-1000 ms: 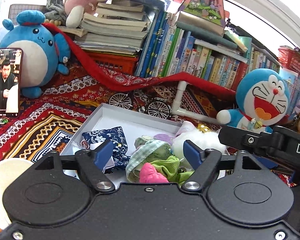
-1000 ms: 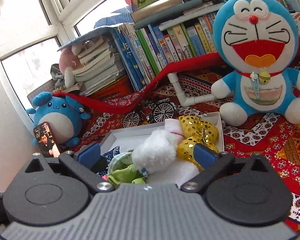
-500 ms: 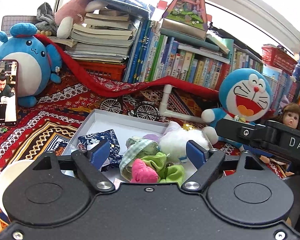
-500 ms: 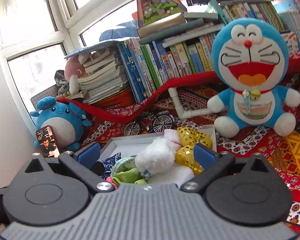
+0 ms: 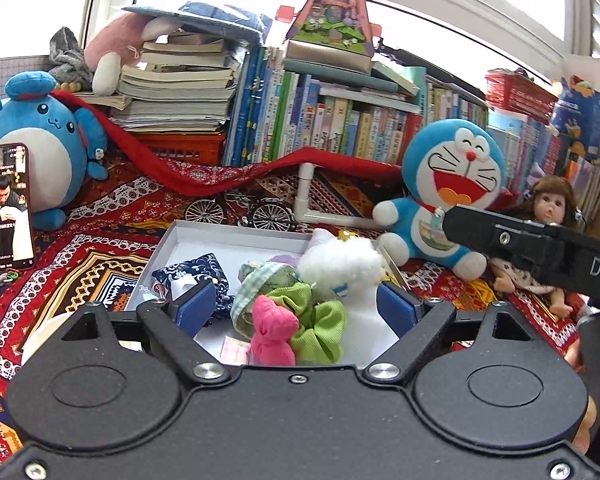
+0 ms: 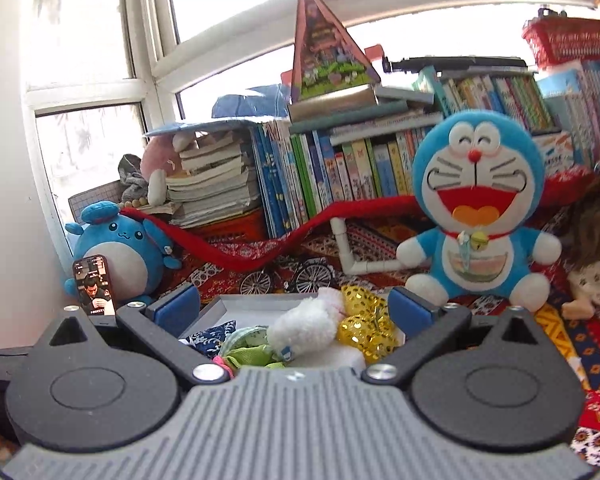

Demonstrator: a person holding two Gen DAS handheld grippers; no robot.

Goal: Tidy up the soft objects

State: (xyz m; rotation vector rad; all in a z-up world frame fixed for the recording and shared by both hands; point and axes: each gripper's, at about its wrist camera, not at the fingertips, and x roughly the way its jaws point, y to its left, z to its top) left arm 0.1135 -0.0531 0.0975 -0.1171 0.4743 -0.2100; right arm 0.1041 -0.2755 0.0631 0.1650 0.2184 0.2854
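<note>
White box (image 5: 236,236): scrunchies (image 5: 320,320), pouch (image 5: 204,270), perhaps more | left hand-held gripper (image 5: 296,306) opening, empty | right (image 6: 294,306) released

Hidden, cropped and unreadable parts around the white cardboard box (image 5: 236,236)

From the left wrist, the black left gripper (image 5: 296,306) body covers the box's near edge and the bottoms of the pink fabric scrunchie (image 5: 274,338) and green ribbed scrunchie (image 5: 320,330); the black right gripper (image 5: 540,248) crosses in front of the brown-haired baby doll (image 5: 548,208) and hides most of its dress; the cream round object (image 5: 40,340) at lower left is mostly covered, so what it is cannot be told. From the right wrist, the doll is cut by the right edge, the gold sequinned fabric piece (image 6: 366,328) is partly behind the white fluffy plush (image 6: 304,328), and book spine lettering is too small to read.
</note>
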